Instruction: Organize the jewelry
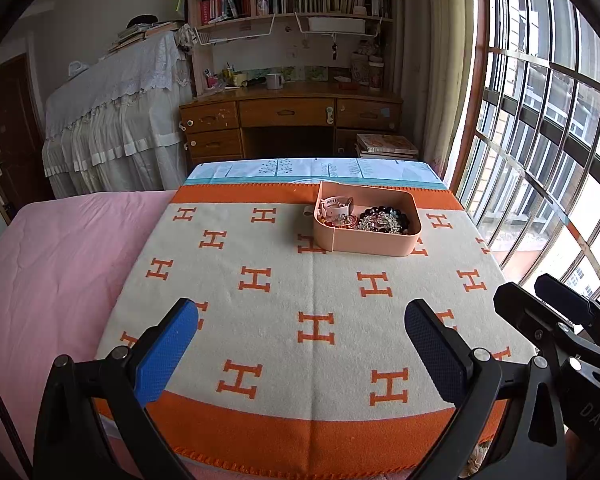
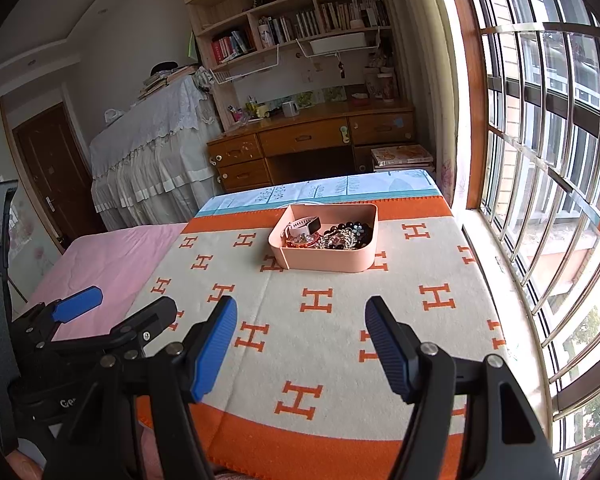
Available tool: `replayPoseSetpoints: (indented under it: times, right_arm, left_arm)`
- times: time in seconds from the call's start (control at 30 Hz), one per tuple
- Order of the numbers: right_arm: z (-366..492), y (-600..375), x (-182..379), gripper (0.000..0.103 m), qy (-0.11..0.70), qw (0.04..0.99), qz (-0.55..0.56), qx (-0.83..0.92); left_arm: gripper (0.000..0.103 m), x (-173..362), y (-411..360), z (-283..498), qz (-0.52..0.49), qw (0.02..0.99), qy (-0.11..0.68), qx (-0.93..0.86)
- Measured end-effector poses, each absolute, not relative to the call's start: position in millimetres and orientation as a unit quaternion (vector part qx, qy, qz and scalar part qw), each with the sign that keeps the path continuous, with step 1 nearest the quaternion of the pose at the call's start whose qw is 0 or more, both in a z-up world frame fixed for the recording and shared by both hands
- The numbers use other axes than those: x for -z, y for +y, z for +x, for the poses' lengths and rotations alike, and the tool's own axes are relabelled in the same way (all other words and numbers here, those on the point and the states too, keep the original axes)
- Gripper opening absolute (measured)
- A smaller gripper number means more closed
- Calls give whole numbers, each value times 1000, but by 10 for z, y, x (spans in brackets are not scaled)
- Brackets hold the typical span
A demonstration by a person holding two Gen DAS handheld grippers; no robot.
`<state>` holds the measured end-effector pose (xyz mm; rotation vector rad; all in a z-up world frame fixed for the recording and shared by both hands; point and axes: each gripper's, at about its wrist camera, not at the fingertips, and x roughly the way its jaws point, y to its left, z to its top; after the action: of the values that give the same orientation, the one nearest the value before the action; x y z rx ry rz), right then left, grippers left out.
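jewelry fills pink tray on blanket; both grippers' fingers spread, empty.

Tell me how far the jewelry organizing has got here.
Judging by this moment, either finished or not started. All visible jewelry, a pale strapped watch and dark beaded bracelets, sits piled in the pink plastic tray. Left gripper and right gripper are open, holding nothing.

Your left gripper hangs over the orange-and-cream blanket with its jaws spread wide and nothing between them. Well ahead, the pink tray sits on the blanket, holding a watch and a tangle of beads. The right gripper shows at your lower right edge.
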<state>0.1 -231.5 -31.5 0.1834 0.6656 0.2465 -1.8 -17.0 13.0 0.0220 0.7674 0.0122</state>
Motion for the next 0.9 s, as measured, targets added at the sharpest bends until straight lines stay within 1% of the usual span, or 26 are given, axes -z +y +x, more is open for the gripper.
replayPoseSetpoints:
  times: [0.9]
  right_arm:
    - [-3,-2309,335,67,325,934,90,-121]
  left_arm:
    - [102,-121,-172,-23,10,927,374,-6]
